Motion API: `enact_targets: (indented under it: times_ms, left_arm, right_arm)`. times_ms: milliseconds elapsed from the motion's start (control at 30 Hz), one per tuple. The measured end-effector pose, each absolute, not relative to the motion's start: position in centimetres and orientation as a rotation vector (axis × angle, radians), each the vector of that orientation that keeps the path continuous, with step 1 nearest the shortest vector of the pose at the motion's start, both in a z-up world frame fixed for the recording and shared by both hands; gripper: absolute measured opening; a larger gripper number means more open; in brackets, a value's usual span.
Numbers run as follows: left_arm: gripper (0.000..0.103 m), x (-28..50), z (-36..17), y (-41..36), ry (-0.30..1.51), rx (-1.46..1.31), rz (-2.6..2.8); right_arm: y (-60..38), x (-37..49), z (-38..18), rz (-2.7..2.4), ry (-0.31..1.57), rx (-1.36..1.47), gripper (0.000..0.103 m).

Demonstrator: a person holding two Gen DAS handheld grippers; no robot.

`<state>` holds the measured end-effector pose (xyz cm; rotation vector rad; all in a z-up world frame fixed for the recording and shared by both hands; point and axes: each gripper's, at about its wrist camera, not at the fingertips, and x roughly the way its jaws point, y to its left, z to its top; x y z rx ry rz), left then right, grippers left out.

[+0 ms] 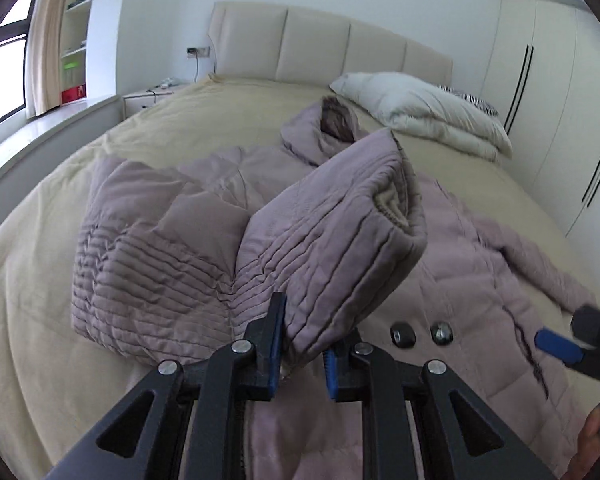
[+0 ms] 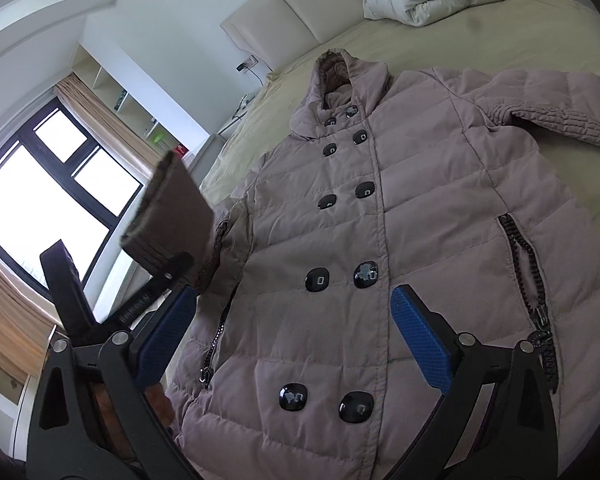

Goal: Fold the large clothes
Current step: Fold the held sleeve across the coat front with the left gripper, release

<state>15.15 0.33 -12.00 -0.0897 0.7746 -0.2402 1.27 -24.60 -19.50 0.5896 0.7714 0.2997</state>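
A: Sleeve (image 1: 332, 240) going up! The left gripper (image 1: 302, 344) is clamping its two blue pads on the cuff end of that sleeve, and the quilted tube is sticking up toward one o'clock in the left wrist view, ribbed lining showing at the open end.

B: And the coat (image 2: 380, 260) itself is lying face up on the bed (image 1: 220, 120), buttons showing, hood (image 2: 340, 76) pointing to twelve o'clock toward the headboard (image 1: 320, 40). It is filling the middle of the right wrist view.

A: Pinching at the cuff is making sense to me. Holding the far end is letting the whole sleeve swing across the chest in one go, I'd judge.

B: The right gripper (image 2: 292, 332) is doing nothing with the cloth. Its jaws are standing wide apart, hanging above the lower front of the coat, with a pair of black buttons (image 2: 340, 276) showing between the pads.

A: Probably waiting to pin the body down or go for the other sleeve (image 2: 560, 116), which is lying spread out at two o'clock in that view.

B: In the same view the lifted sleeve is showing dark at nine o'clock, against the window (image 2: 40, 200).

A: And the folded duvet (image 1: 420, 112) is sitting at one o'clock near the headboard, well apart from the coat, so the fold is getting clear room.

B: Early going, I'd say: the coat is lying open and unfolded apart from that one raised sleeve.
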Motion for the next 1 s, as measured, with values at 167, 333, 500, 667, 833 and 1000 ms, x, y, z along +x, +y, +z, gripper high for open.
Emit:
enact_targets:
  times_ms: [167,333,500,667,833,1000]
  left_arm:
    - [0.020,13.5,-13.4,-1.2,0.781,-0.042,-0.230]
    - [0.021,11.5,-13.5,-2.5,0.777,-0.014,-0.225]
    - [0.022,10.9,-13.8,-2.8,0.774,0.000,-0.231]
    - [0.046,10.7,-13.8,-1.9,0.780,-0.035,-0.226]
    - [0.083,9.3,-12.7,0.0,0.738,-0.079,-0.206]
    - [0.084,11.4,-11.9,2.3,0.730,-0.181,-0.156]
  right_arm:
    - [-25.8,4.5,-21.5,0.348,0.857,0.700,0.100]
    - [-23.2,10.1,-23.7,0.486,0.997,0.855,0.092]
    - [-19.8,15.2,-22.9,0.619,1.067,0.882,0.089]
    - [-17.5,19.5,-24.4,0.639,1.224,0.866,0.032]
    - [-18.3,20.7,-22.7,0.623,1.183,0.808,0.019]
    - [-21.9,21.6,-13.7,0.619,0.959,0.731,0.018]
